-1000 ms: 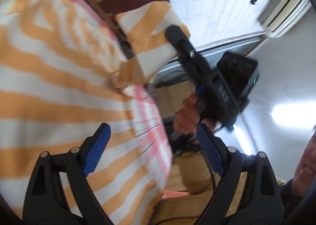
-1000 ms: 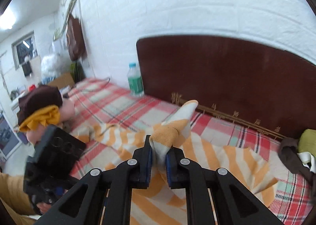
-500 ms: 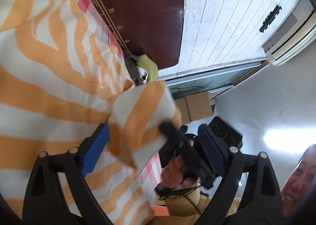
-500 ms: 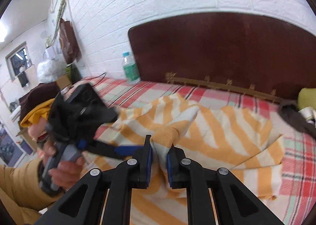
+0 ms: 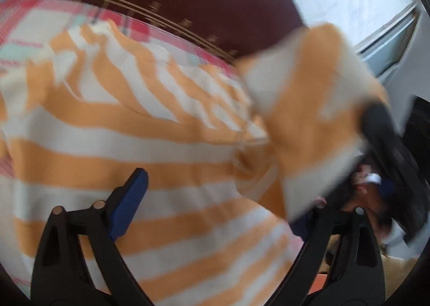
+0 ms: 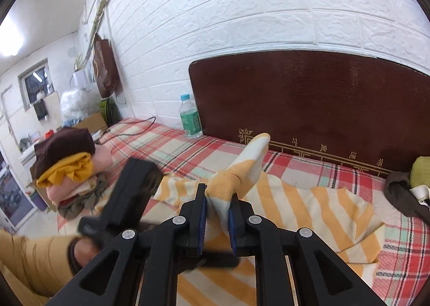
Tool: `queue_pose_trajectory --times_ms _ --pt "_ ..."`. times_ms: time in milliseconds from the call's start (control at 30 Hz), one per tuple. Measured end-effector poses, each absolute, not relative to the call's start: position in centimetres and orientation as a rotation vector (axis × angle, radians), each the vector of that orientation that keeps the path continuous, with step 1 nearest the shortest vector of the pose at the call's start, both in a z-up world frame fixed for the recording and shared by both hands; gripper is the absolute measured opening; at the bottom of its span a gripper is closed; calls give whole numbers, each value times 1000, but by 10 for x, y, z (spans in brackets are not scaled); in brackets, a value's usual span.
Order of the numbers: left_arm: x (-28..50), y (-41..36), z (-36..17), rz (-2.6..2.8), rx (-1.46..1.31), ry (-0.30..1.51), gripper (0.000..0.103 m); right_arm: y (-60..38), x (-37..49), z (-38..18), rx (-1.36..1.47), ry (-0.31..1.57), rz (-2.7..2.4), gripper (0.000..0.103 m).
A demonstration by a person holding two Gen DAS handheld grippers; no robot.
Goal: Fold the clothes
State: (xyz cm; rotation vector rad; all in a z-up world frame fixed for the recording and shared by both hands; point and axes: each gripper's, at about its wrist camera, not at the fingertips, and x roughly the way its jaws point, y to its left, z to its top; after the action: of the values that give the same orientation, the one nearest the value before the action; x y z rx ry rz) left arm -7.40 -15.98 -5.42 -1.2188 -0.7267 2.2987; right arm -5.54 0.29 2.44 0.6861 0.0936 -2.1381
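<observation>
Pinching a lifted corner of the striped shirt point(image 6: 309, 206) spread on the bed point(image 6: 166, 147), the right gripper point(image 6: 217, 221) has barely begun folding, while the left gripper point(image 5: 215, 198) hovers spread, empty.

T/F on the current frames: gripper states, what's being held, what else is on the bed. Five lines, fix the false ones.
1. The right gripper is shut on a bunched part of the orange-and-white striped garment. True.
2. The left gripper is shut on the garment. False: its fingers stand wide apart and hold nothing.
3. A water bottle stands upright by the dark headboard. True.
4. The garment lies on a plain white sheet. False: it lies on a red plaid bedsheet.
5. A stack of folded clothes sits at the bed's left edge in the right wrist view. True.
</observation>
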Motion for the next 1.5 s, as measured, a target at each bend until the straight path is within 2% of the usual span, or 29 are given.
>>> queue_pose_trajectory --times_ms 233,400,533,667,767,933,1033,1100,1133,1167,1200,1267,1367,1500 --pt "-97 -178 -46 2449 -1217 -678 81 -18 -22 -13 705 297 -2102 15" --pt "-88 -206 -51 2448 -1200 -751 81 -38 -26 -51 842 365 -2039 36" --pt "-79 -227 -54 2444 -1186 -804 81 -29 -30 -64 934 330 -2019 38" --pt "-57 -217 -53 2420 -1181 -698 83 11 -49 -60 994 127 -2088 38" --pt "-49 -195 -58 2374 -1234 -545 83 26 -68 -65 1066 56 -2147 38" --pt "-47 -166 -59 2340 -1268 -344 83 7 -79 -77 1091 148 -2138 38" --pt "-53 -162 -60 2348 -1298 -312 82 -3 -79 -79 1094 219 -2134 38" --pt "-55 -161 -59 2347 -1319 -296 68 0 -81 -71 1069 203 -2123 38" --pt "-56 -161 -59 2333 -1327 -300 56 5 -81 -65 1043 190 -2126 38" --pt "-57 -163 -59 2325 -1336 -318 49 11 -83 -59 1017 191 -2143 38" --pt "-57 -166 -59 2326 -1342 -341 46 15 -87 -55 1004 204 -2158 38" --pt "-56 -173 -60 2323 -1347 -391 30 20 -96 -47 984 234 -2178 38" --pt "-50 -185 -60 2285 -1315 -524 23 15 -114 -48 1008 310 -2137 38" --pt "-39 -201 -57 2220 -1228 -705 23 -18 -124 -64 1053 400 -1959 38"
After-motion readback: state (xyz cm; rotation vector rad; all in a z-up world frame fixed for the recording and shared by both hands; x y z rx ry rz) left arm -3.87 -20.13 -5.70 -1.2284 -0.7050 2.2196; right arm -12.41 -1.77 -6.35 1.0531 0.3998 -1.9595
